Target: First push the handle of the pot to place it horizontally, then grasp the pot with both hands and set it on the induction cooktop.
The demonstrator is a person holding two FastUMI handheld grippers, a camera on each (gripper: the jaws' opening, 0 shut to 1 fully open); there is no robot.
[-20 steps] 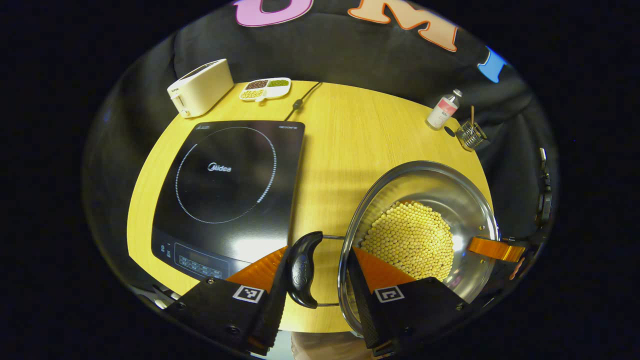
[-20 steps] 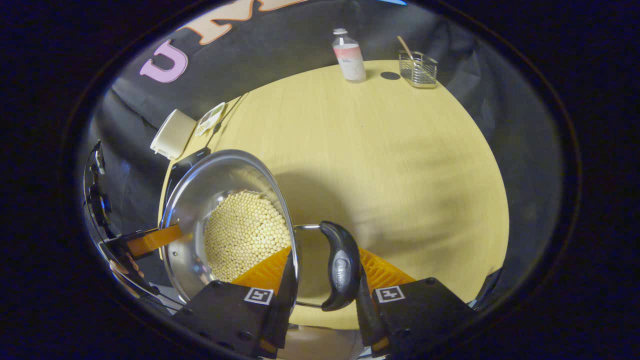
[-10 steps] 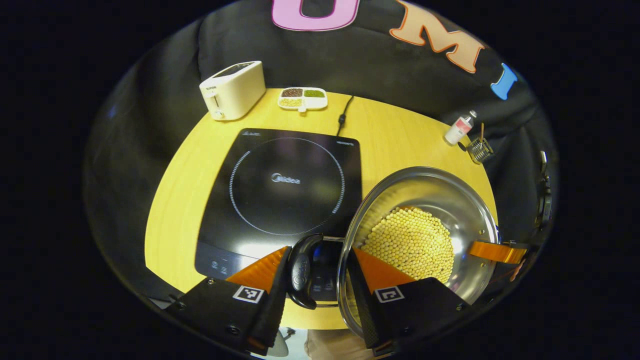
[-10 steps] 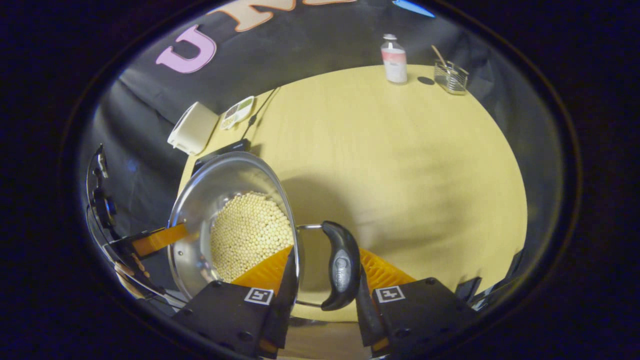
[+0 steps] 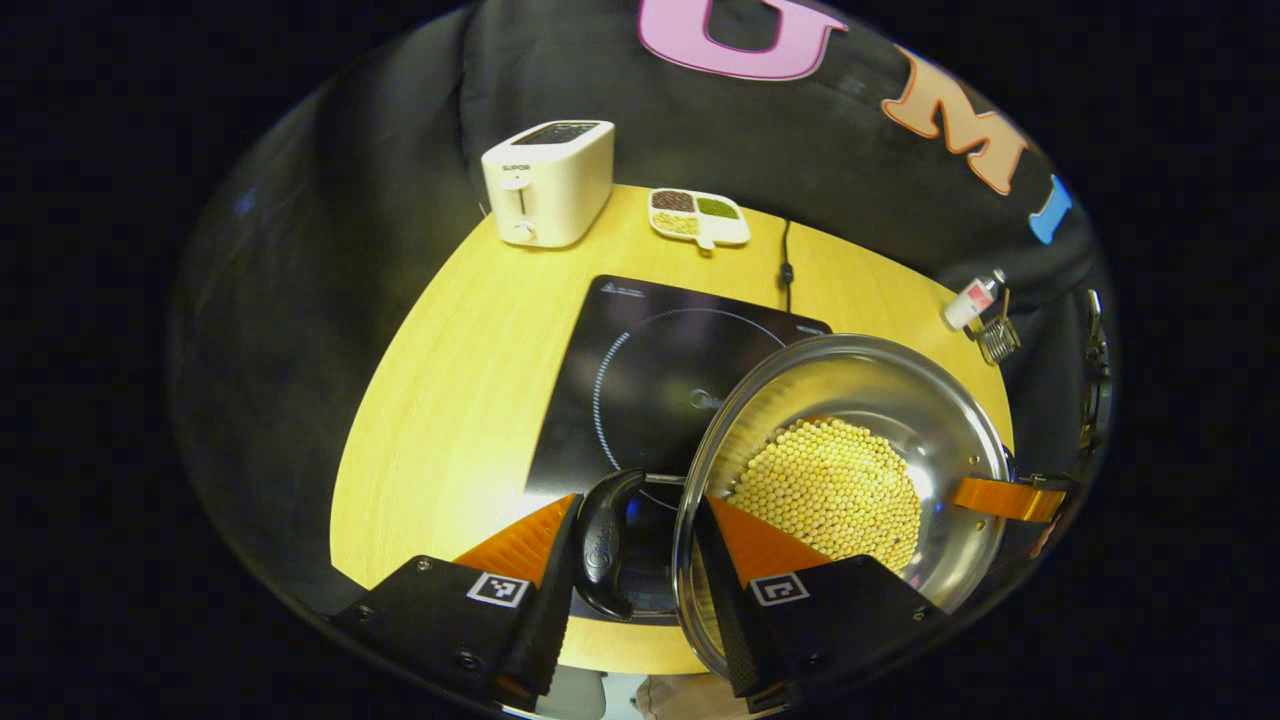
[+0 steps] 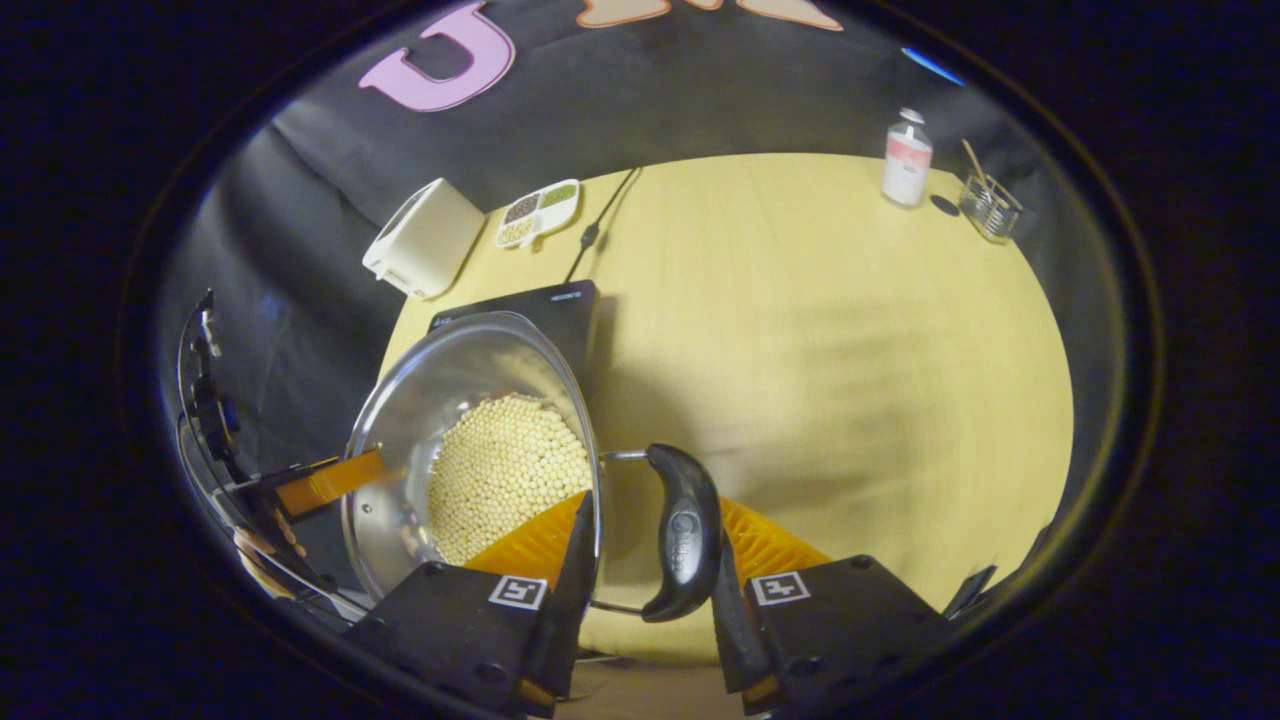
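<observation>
A steel pot [image 5: 850, 375] with yellow beans [image 5: 830, 490] in it hangs above the right part of the black induction cooktop [image 5: 650, 370]. My left gripper [image 5: 640, 510] is shut across the pot's dark left handle [image 5: 600, 540] and rim, one finger outside the handle, the other inside the wall. The right gripper [image 5: 1000, 498] shows at the pot's far side. In the right gripper view my right gripper [image 6: 650, 510] clamps the other handle [image 6: 680, 530] and the pot [image 6: 450, 370] rim the same way. The cooktop [image 6: 555, 305] peeks out behind the pot.
On the yellow round table [image 5: 460, 380], a white toaster [image 5: 548, 180] and a divided dish [image 5: 698, 215] stand behind the cooktop, with its cable [image 5: 785, 265] running back. A small bottle [image 5: 970, 300] and a wire basket [image 5: 998, 338] sit at the far right edge.
Both grippers have carried the pot leftward, from over bare table to over the cooktop. Their grip on the handles has stayed the same.
</observation>
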